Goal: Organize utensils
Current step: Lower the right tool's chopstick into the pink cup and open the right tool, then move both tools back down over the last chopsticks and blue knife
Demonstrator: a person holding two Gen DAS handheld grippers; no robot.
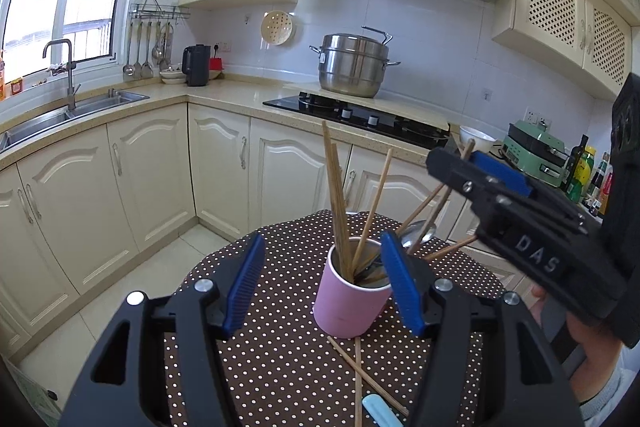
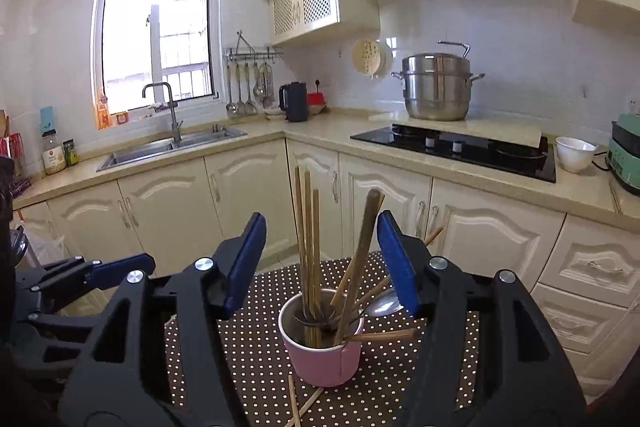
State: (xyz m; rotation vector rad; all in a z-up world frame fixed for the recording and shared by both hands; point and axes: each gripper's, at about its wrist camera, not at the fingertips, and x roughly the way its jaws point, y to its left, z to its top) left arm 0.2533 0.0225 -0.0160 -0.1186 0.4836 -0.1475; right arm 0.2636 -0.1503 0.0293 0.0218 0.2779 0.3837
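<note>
The pink cup [image 2: 322, 341] stands on the dotted table [image 2: 256, 351], crammed with leaning chopsticks [image 2: 308, 239]. The right gripper [image 2: 322, 263] is spread and empty above it; the left gripper [image 1: 322, 287] is spread around the cup. Nudging a leaning stick could tip the cup; loose chopsticks [image 1: 360, 375] lie near.

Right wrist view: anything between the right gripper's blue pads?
Yes: wooden chopsticks standing in the pink cup rise between them, untouched; the right gripper is open.
</note>
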